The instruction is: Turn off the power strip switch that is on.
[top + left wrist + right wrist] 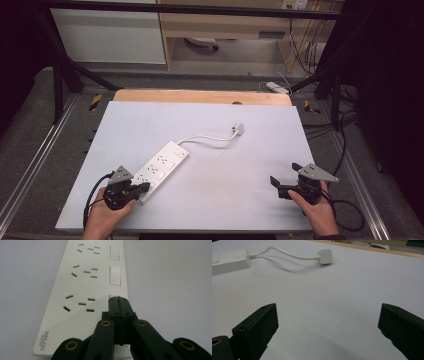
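The left gripper [142, 188] sits at about seven o'clock on the table, its jaws pressed together with nothing between them, tips resting over the near end of the white power strip [159, 169], right at the nearest rocker switch [113, 296]. The right gripper [285, 180] hovers at about five o'clock, jaws spread wide over the bare white table [250, 150], well apart from the strip. The strip lies slantwise left of centre, its cord [207, 138] curving toward one o'clock to the plug [238, 129].

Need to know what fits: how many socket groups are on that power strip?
3 visible on the power strip: near, middle, far. The left gripper may hide more.
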